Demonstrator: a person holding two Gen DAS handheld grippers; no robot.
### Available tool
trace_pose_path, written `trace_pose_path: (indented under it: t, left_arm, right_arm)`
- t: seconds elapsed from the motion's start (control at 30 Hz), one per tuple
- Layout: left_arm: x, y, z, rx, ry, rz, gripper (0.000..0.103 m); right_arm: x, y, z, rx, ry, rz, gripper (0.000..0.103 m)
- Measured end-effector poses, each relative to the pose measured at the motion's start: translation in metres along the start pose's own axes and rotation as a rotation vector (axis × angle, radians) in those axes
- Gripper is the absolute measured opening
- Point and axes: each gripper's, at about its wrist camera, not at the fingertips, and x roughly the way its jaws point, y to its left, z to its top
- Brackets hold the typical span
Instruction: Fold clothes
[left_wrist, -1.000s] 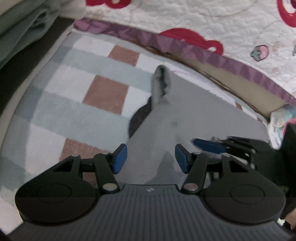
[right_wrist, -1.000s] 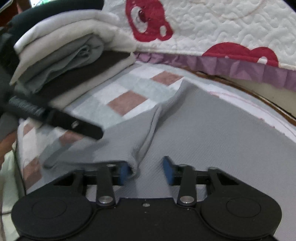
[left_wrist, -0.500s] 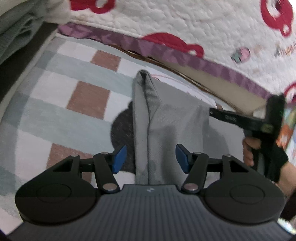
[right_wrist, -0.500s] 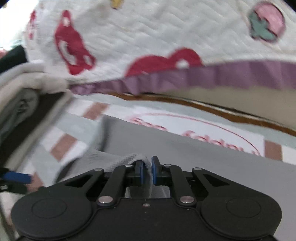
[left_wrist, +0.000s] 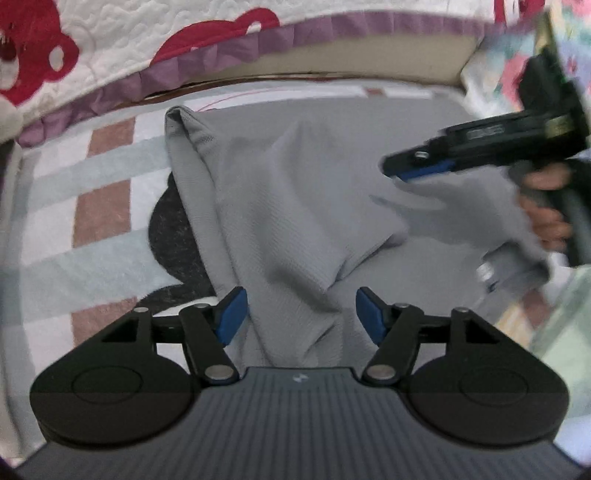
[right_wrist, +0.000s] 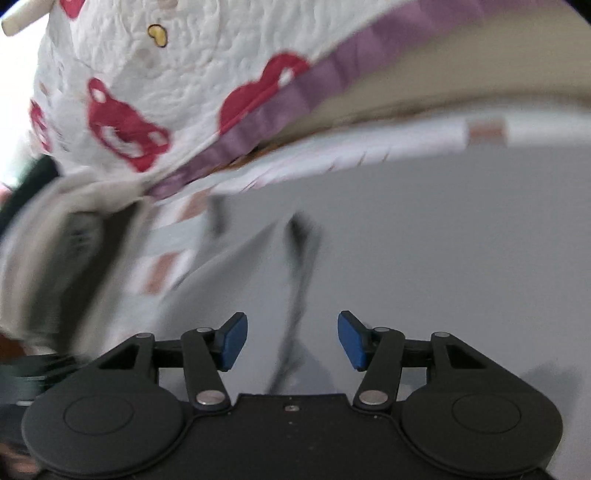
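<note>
Both tongs released over the grey garment

The left tongs (left_wrist: 301, 317) and right tongs (right_wrist: 292, 339) have just been opening; the grey garment (left_wrist: 288, 206) lies slack between the pads, ungripped, on a checked rug (left_wrist: 92, 210). Beyond, the quilt (right_wrist: 177, 88) is blurred.

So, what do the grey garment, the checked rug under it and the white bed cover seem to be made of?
Grey garment: probably a knitted fabric, matte; fine ribs show and it folds softly.
Checked rug: looks like short-pile textile, fuzzy and matte, in white, pale green and brown squares.
White bed cover: quilted cloth, likely cotton; stitched wavy lines puff its surface, with red bear shapes and a purple frill.
</note>
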Motion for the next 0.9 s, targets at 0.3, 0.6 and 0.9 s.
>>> trace_pose_path:
  t: [0.3, 0.6, 0.9]
  left_arm:
    - [0.017, 0.001, 0.005, -0.006, -0.044, 0.13, 0.069]
    - [0.015, -0.008, -0.002, 0.106, -0.045, 0.349, 0.031]
    - [-0.007, -0.001, -0.005, 0.102, -0.066, 0.309, 0.002]
  right_arm:
    - [0.005, -0.002, -0.041, 0.21, -0.075, 0.092, 0.072]
    - [0.012, 0.016, -0.049, 0.051, 0.002, 0.08, 0.018]
    - [-0.006, 0.031, -0.048, -0.122, -0.029, 0.118, 0.005]
